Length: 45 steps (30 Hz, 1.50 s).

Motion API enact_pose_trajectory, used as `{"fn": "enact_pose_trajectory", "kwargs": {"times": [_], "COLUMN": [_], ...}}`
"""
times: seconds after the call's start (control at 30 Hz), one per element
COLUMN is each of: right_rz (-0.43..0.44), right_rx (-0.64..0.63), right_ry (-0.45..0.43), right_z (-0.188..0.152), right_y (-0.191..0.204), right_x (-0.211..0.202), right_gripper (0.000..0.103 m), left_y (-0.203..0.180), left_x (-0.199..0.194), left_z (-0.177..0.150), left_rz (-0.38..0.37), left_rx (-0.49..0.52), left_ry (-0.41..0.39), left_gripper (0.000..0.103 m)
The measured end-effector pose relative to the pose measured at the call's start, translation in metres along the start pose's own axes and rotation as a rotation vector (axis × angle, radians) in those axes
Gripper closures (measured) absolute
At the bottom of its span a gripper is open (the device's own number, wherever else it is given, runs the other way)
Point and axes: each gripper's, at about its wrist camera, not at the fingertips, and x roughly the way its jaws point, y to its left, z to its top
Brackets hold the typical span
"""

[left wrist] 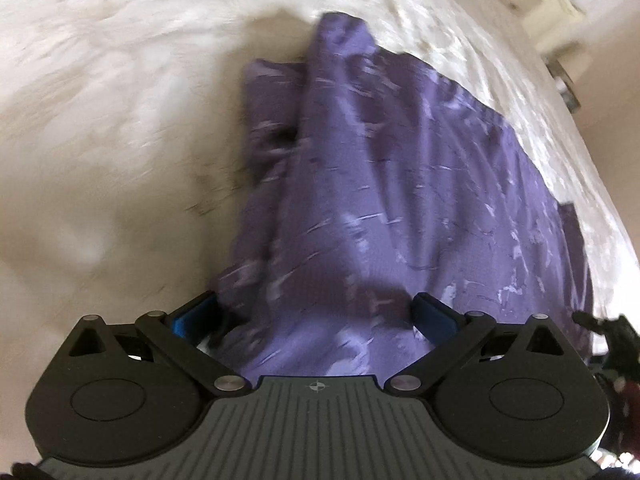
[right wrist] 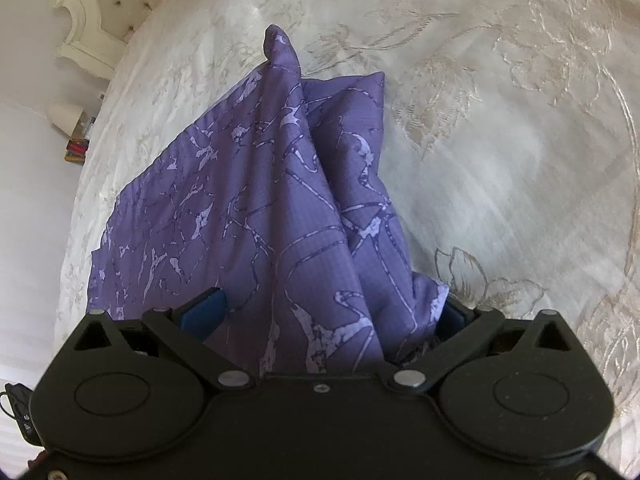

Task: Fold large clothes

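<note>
A large purple garment (left wrist: 360,184) with a pale marbled print lies on a cream bedspread (left wrist: 100,120), partly lifted and creased. It also shows in the right wrist view (right wrist: 280,200). My left gripper (left wrist: 316,312) has its blue-padded fingers (left wrist: 196,312) set wide with cloth bunched between them. My right gripper (right wrist: 328,312) likewise has its fingers (right wrist: 204,312) wide apart with the cloth draped up between them; the right finger is mostly covered by fabric. Whether either one pinches the cloth is hidden.
The bedspread (right wrist: 500,140) has an embroidered floral pattern. A cream tufted headboard (right wrist: 100,8) stands at the bed's end. A small lamp and red items (right wrist: 76,136) sit on a bedside surface. The bed edge runs along the right in the left wrist view (left wrist: 600,184).
</note>
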Motion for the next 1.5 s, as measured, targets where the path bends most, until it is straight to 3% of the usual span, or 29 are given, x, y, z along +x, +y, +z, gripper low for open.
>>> {"fn": "enact_pose_trajectory", "kwargs": {"times": [0.17,0.47,0.6,0.63,0.7,0.77,0.87,0.97,1.2,1.5], "right_rz": [-0.007,-0.004,-0.001,-0.003,-0.014,-0.007,-0.007,-0.022,0.028,0.033], "right_rx": [-0.024,-0.028,-0.015,-0.013,-0.007,-0.016,-0.064,-0.093,-0.102,-0.103], "right_ry": [0.005,0.016,0.02,0.02,0.02,0.026,0.028,0.02,0.019,0.158], "right_z": [-0.003,-0.001,0.0,0.0,0.0,-0.001,-0.003,-0.004,-0.019,-0.091], "right_y": [0.002,0.002,0.001,0.002,0.005,0.008,0.02,0.032,0.04,0.009], "right_x": [0.0,0.003,0.002,0.001,-0.001,-0.003,-0.009,-0.019,-0.057,-0.109], "right_gripper": [0.0,0.0,0.0,0.0,0.009,0.033,0.056,0.064,0.067,0.066], "left_y": [0.016,-0.005,-0.013,-0.014,-0.012,-0.006,-0.008,-0.017,-0.025,-0.002], "left_x": [-0.012,0.014,0.024,0.023,0.018,0.012,0.0,-0.01,-0.046,-0.095], "left_z": [-0.014,0.008,0.017,0.018,0.018,0.016,0.015,0.015,-0.003,-0.089], "left_rz": [-0.035,-0.103,-0.06,-0.045,-0.033,-0.071,-0.092,-0.093,-0.177,-0.184], "left_rx": [-0.13,-0.097,-0.128,-0.148,-0.147,-0.166,-0.156,-0.128,-0.124,-0.137], "left_ry": [-0.015,-0.009,-0.001,0.003,0.006,0.01,-0.004,-0.02,-0.048,0.021], "left_gripper": [0.0,0.001,0.001,0.005,0.023,0.051,0.066,0.071,0.073,0.072]}}
